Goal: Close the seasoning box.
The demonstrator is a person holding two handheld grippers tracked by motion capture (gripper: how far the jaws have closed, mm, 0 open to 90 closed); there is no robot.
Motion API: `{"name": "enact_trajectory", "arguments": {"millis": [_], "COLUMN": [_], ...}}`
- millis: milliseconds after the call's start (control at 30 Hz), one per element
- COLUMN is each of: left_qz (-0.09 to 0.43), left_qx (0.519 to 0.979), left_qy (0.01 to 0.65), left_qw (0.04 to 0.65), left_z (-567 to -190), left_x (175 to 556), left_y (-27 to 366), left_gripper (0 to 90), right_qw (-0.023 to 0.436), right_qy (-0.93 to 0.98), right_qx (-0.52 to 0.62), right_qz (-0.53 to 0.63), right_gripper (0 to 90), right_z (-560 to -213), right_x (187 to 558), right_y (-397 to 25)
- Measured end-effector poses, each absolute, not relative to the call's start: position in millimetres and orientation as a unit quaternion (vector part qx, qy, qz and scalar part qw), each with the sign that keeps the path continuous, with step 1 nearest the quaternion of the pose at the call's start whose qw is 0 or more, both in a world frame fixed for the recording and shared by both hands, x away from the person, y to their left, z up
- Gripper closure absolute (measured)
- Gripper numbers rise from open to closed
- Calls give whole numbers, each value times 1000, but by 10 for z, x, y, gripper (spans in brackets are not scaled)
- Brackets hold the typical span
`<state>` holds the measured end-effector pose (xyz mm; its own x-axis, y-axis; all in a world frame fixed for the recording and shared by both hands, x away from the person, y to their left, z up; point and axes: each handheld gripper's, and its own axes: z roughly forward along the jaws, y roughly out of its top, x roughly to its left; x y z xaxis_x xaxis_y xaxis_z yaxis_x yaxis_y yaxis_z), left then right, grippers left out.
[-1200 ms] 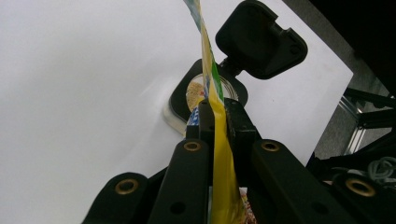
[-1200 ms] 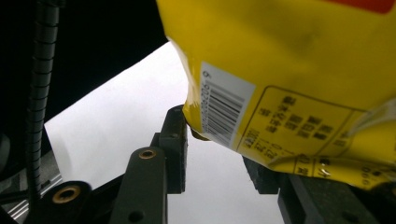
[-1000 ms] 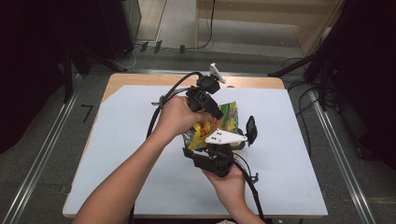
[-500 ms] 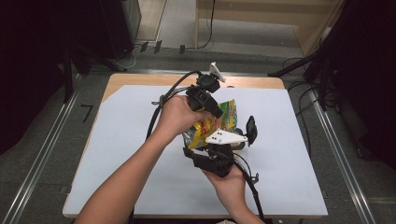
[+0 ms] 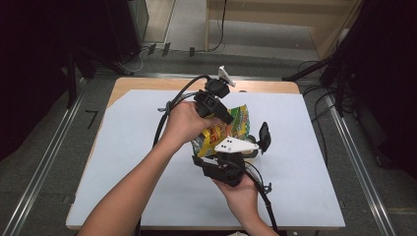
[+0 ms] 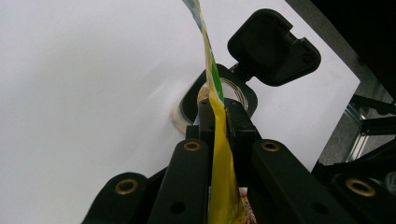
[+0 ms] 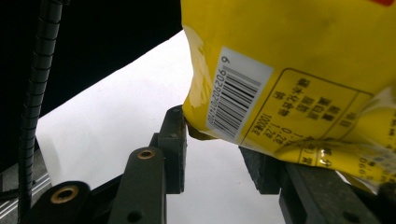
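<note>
1. Left gripper [image 6: 217,121] has its two black jaws pressed together on the thin edge of a yellow snack bag [image 6: 219,163], which runs up between them in the left gripper view.
2. Right gripper [image 7: 212,154] stands spread: its jaws sit on either side of the bag's lower corner [image 7: 280,93], the left jaw touching or just beside the corner near the barcode, the right jaw under the bag's bottom edge. Whether it presses on the bag I cannot tell.
3. From the high view the snack bag [image 5: 231,125] is held up off the bench [image 5: 128,147], near its middle, between the left hand [image 5: 184,123] above and the right hand [image 5: 241,189] below.
4. Just beside the bag, toward the right, a black container [image 6: 219,93] stands on the white bench sheet, its hinged lid [image 6: 273,46] flipped open and standing up; the bag's edge crosses in front of its mouth in the left gripper view.
5. A ribbed cable [image 7: 39,79] runs down the left side of the right gripper view, and cables loop from both grippers over the bench.
6. Around the bench lie grey floor, metal rails [image 5: 44,162] and dark equipment.
</note>
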<state>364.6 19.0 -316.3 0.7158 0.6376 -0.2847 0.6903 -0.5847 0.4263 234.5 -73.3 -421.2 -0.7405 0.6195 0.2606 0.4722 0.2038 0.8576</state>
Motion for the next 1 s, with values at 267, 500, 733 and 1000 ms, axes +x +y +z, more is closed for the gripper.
{"name": "enact_trajectory", "arguments": {"millis": [267, 500, 733, 1000], "left_qz": [-53, -53, -52, -53], "left_qx": [889, 889, 889, 889], "left_qy": [373, 373, 373, 373], "left_qw": [259, 259, 260, 259], "left_z": [-3170, -3170, -3172, -3172], "left_x": [3657, 3656, 3655, 3657], "left_y": [188, 189, 190, 189], "left_gripper": [881, 880, 880, 879], "right_qw": [71, 71, 72, 71], "right_qy": [773, 773, 774, 774], "right_qx": [354, 354, 353, 352], "right_qz": [522, 522, 521, 522], "right_gripper": [639, 639, 639, 639], "right_z": [-4215, -4215, -4216, -4216], "right_x": [2347, 2346, 2347, 2350], "right_y": [-732, -732, -731, -733]}}
